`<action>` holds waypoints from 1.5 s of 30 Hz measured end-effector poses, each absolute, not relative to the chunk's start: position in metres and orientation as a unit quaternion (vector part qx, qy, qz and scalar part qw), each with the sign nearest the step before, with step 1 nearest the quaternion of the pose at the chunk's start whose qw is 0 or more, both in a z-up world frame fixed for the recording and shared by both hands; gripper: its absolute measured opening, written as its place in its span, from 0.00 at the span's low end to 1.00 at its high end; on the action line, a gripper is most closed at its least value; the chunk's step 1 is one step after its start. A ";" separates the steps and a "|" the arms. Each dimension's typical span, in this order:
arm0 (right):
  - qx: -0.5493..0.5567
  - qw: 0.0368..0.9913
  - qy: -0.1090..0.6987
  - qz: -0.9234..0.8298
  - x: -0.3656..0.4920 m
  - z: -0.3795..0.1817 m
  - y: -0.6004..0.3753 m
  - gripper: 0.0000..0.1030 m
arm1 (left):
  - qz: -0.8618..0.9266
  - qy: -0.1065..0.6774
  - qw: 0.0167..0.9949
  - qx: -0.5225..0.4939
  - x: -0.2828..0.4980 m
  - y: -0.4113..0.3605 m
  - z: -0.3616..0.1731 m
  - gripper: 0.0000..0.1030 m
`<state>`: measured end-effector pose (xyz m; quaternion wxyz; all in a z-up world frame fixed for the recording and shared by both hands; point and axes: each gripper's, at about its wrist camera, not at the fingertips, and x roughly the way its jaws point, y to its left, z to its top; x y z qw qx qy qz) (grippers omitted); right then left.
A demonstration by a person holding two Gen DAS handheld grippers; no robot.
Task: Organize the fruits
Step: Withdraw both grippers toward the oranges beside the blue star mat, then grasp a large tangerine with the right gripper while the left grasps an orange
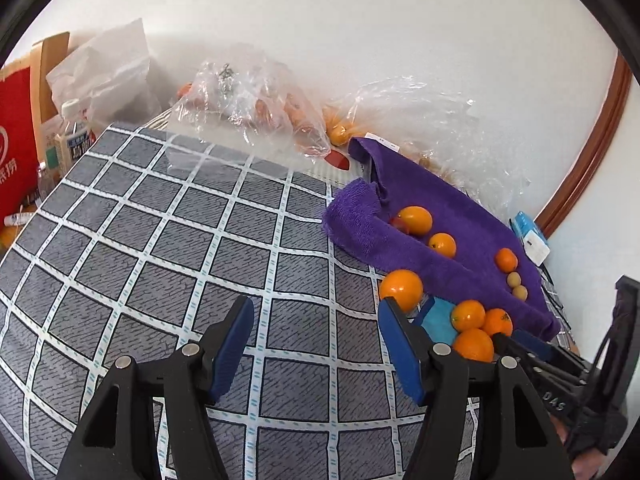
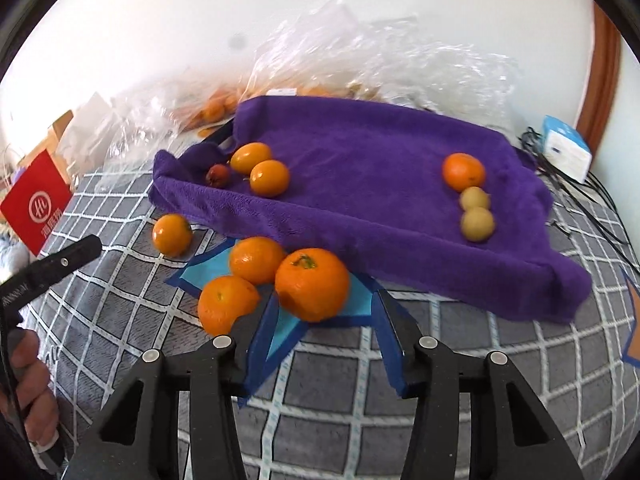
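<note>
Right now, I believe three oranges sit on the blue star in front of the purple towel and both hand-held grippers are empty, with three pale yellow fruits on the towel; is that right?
Nearly: the right wrist view shows two pale yellow fruits on the purple towel, not three. The rest stands.

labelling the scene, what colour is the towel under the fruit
Purple towel; shows best in the right wrist view.

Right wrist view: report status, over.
Right tool open, jaws flanking the big orange tangerine, pads not touching. Left tool open, empty over the grey checked tablecloth. Two more tangerines crowd its left; purple towel edge just behind.
</note>
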<state>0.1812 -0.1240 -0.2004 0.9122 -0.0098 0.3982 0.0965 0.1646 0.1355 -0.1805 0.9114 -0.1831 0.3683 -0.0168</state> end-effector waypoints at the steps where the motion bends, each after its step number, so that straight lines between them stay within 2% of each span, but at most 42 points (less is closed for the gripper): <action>1: -0.012 0.911 0.401 0.099 0.184 -0.203 -0.122 0.47 | -0.014 0.368 0.911 -0.185 0.164 0.136 -0.181 0.60; 7: 0.015 0.905 0.410 0.110 0.202 -0.211 -0.123 0.46 | -0.010 0.382 0.906 -0.182 0.167 0.135 -0.187 0.60; 9: 0.026 0.901 0.416 0.117 0.206 -0.212 -0.126 0.42 | -0.012 0.385 0.906 -0.175 0.169 0.133 -0.189 0.60; 19: 0.000 0.924 0.377 0.067 0.170 -0.200 -0.166 0.41 | -0.034 0.405 0.904 -0.136 0.169 0.111 -0.183 0.59; 26: 0.010 0.924 0.381 0.042 0.164 -0.210 -0.200 0.41 | -0.036 0.408 0.905 -0.110 0.190 0.080 -0.169 0.59; 32: 0.030 0.922 0.382 0.045 0.166 -0.212 -0.207 0.41 | -0.009 0.422 0.902 -0.093 0.214 0.061 -0.180 0.59; 37: 0.035 0.921 0.387 0.038 0.166 -0.213 -0.209 0.41 | -0.015 0.426 0.898 -0.111 0.223 0.058 -0.190 0.52; 45: 0.030 0.917 0.395 0.036 0.168 -0.216 -0.209 0.42 | -0.027 0.418 0.900 -0.122 0.222 0.058 -0.194 0.35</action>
